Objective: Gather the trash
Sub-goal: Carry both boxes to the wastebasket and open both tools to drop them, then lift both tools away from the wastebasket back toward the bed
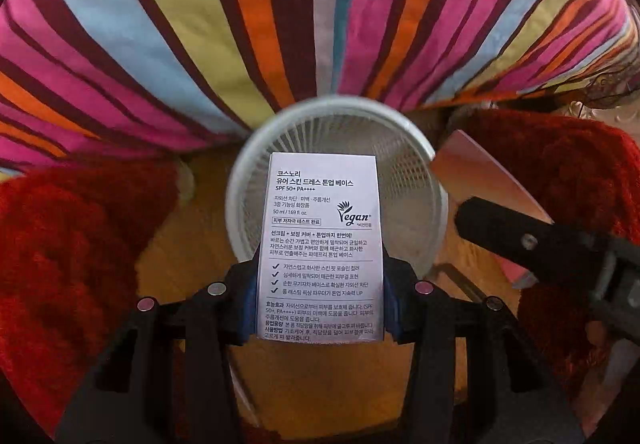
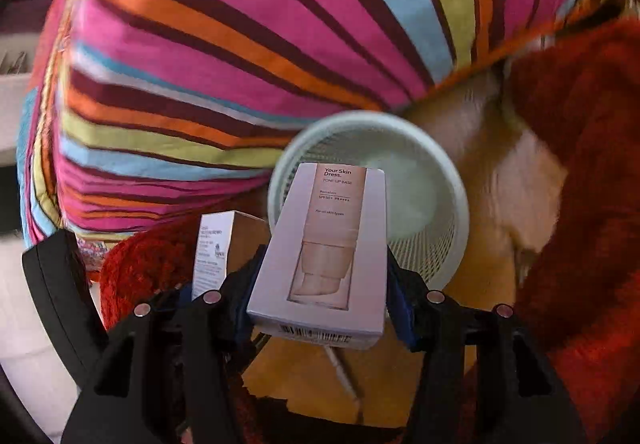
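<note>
My left gripper (image 1: 320, 308) is shut on a white cosmetics box (image 1: 320, 240) printed with Korean text, held above the open mouth of a white mesh waste basket (image 1: 404, 148). My right gripper (image 2: 320, 296) is shut on a second white box (image 2: 324, 240) showing a beige tube and "Your Skin Dress", held over the same basket (image 2: 436, 196). In the left wrist view the right gripper's finger (image 1: 516, 236) and its box (image 1: 480, 172) show at the right. In the right wrist view the left gripper's box (image 2: 218, 244) shows at the left.
A striped multicoloured bedcover (image 1: 240, 24) hangs right behind the basket. Red shaggy rugs (image 1: 68, 244) lie left and right (image 2: 580, 204) of it on an orange floor (image 1: 332, 376). A thin white cable (image 2: 340, 372) lies on the floor.
</note>
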### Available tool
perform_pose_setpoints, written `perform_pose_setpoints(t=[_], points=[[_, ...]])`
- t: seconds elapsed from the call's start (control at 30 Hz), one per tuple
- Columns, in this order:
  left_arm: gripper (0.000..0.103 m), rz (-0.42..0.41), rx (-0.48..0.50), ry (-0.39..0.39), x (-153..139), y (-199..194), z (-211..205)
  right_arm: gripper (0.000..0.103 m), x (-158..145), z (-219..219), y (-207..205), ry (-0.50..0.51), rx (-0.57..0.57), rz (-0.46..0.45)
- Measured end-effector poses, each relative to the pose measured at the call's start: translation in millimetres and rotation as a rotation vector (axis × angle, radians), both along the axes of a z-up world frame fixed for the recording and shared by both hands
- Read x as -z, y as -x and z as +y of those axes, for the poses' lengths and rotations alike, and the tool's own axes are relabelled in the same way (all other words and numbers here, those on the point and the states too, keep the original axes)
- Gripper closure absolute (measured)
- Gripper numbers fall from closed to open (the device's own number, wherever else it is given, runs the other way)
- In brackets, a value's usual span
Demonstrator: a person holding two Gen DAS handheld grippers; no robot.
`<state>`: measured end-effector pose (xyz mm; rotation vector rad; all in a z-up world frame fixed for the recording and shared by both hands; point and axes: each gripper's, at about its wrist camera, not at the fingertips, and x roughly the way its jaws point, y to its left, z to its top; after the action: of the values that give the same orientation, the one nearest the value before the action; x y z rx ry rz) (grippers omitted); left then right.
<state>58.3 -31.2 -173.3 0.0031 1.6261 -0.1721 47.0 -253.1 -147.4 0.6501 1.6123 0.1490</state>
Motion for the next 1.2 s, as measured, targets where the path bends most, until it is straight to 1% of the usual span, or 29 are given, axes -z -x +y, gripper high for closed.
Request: perform_pose_setpoints(t=[0.07, 0.17, 0.2, 0.33, 0.5, 0.6, 0.7, 0.77, 0.8, 0.83, 0.87, 0.9, 0.93, 0.97, 1.03, 1.1, 1.2], points=[[0.056, 0.035, -0.009, 0.013, 10, -2, 0, 0.052, 15, -2, -4, -0.01, 0.025, 0.057], [0.056, 0.096, -0.016, -0.005, 31, 0, -4, 0.052, 34, -3, -3, -0.036, 0.059, 0.125], [0.056, 0.107, -0.023, -0.003, 33, -1, -1, 0.052, 38, -3, -3, -0.043, 0.066, 0.138], [0.056, 0.15, -0.053, 0.012, 48, -7, 2, 0.052, 53, -2, -5, -0.064, 0.068, 0.181], [0.056, 0.209, -0.06, 0.006, 63, -6, 2, 0.052, 74, 1, -9, -0.053, 0.073, 0.239], [0.056, 0.241, -0.078, 0.006, 72, -7, 5, 0.052, 88, 2, -12, -0.053, 0.073, 0.264], [0.055, 0.291, -0.104, 0.011, 83, -6, 10, 0.052, 97, 3, -14, -0.048, 0.068, 0.289], [0.049, 0.325, -0.124, 0.014, 91, -5, 13, 0.051, 104, 3, -15, -0.045, 0.069, 0.304], [0.039, 0.332, -0.131, 0.009, 95, -6, 14, 0.05, 106, 3, -15, -0.047, 0.071, 0.309], [0.034, 0.334, -0.138, 0.002, 97, -6, 14, 0.048, 109, 3, -15, -0.052, 0.077, 0.317], [0.033, 0.336, -0.142, -0.011, 99, -7, 15, 0.033, 112, 3, -15, -0.052, 0.08, 0.323], [0.032, 0.34, -0.142, -0.024, 101, -7, 15, 0.014, 114, 3, -16, -0.043, 0.081, 0.33], [0.028, 0.34, -0.139, -0.041, 104, -8, 14, 0.011, 116, 2, -16, -0.032, 0.081, 0.327], [0.017, 0.342, -0.136, -0.055, 106, -8, 13, 0.01, 116, 1, -17, -0.023, 0.081, 0.324], [0.016, 0.352, -0.136, -0.073, 110, -9, 13, 0.01, 117, -2, -18, -0.005, 0.087, 0.32], [0.016, 0.364, -0.145, -0.065, 112, -10, 14, 0.01, 118, -3, -18, 0.0, 0.095, 0.324], [0.016, 0.375, -0.152, -0.071, 116, -11, 15, 0.01, 121, -6, -17, 0.009, 0.105, 0.338]])
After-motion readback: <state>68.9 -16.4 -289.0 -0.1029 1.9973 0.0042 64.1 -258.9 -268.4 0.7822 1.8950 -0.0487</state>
